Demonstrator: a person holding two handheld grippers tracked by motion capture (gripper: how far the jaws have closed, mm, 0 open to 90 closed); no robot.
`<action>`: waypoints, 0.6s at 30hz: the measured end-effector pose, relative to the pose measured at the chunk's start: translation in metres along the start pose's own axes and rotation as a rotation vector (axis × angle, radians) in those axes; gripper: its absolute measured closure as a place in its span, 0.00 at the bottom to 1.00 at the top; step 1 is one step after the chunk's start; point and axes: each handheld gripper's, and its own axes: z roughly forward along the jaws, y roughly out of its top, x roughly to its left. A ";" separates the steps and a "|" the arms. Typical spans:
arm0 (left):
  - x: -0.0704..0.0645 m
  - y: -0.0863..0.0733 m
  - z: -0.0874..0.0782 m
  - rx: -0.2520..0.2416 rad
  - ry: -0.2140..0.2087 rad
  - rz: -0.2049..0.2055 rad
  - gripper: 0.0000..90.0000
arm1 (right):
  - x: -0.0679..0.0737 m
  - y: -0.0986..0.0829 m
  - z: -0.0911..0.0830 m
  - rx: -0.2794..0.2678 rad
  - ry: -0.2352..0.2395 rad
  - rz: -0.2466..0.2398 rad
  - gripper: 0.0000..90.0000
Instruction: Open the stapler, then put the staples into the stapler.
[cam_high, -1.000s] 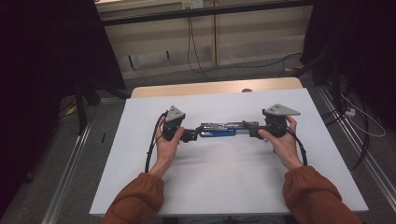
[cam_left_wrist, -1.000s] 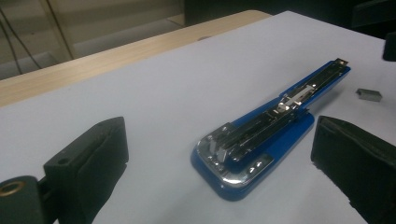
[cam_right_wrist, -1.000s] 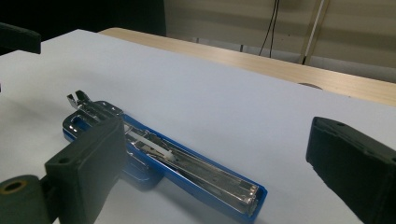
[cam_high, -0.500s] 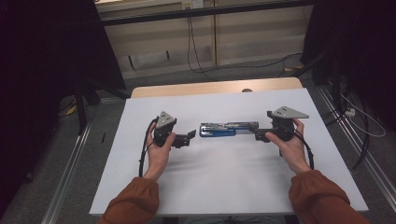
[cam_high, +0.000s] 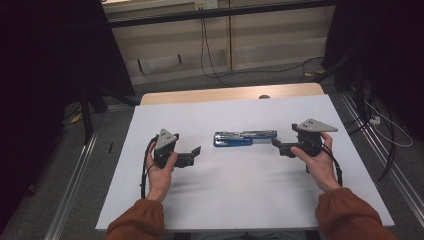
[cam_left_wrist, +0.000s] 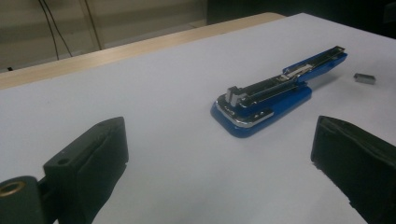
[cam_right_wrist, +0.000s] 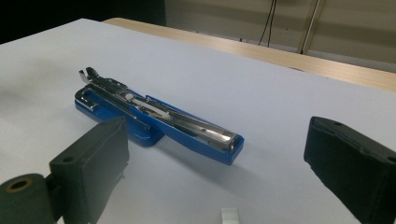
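- Your left gripper (cam_high: 192, 156) sits low on the near left part of the white table (cam_high: 240, 200), held in your left hand (cam_high: 161, 172), jaws spread wide with nothing between them.
- Your right gripper (cam_high: 278, 145) is on the right side in your right hand (cam_high: 316, 161), likewise wide open and empty, its tips pointing inward toward the middle.
- Between the two grippers lies the blue stapler (cam_high: 245, 138), flipped open so its metal staple track faces up; it lies flat on the table, apart from both sets of jaws.
- You have bare white surface all round the stapler: a broad stretch toward the near edge between your forearms, and open room to each side before the table's left and right edges.
- The left gripper view shows the stapler (cam_left_wrist: 280, 91) ahead and to the right of the gap between its jaws, plus a small grey strip of staples (cam_left_wrist: 364, 78) lying just beyond the stapler's far end.
- The right gripper view sees the stapler (cam_right_wrist: 159, 119) from the other end, close ahead of its left jaw, and a pale scrap (cam_right_wrist: 229, 216), probably that same strip, at its bottom edge.
- The high view is too coarse to make out that strip.
- Farthest off, a bare wooden strip (cam_high: 230, 95) borders the table's back edge.
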 end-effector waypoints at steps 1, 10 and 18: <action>-0.001 0.000 -0.002 -0.011 -0.004 -0.001 0.05 | 0.000 0.000 0.000 0.001 -0.002 0.000 0.08; -0.009 -0.012 -0.024 -0.033 -0.017 0.000 0.05 | -0.005 -0.005 -0.011 0.045 0.003 0.020 0.07; -0.015 -0.024 -0.037 -0.014 -0.009 -0.017 0.05 | -0.011 -0.007 -0.013 0.057 -0.002 0.037 0.10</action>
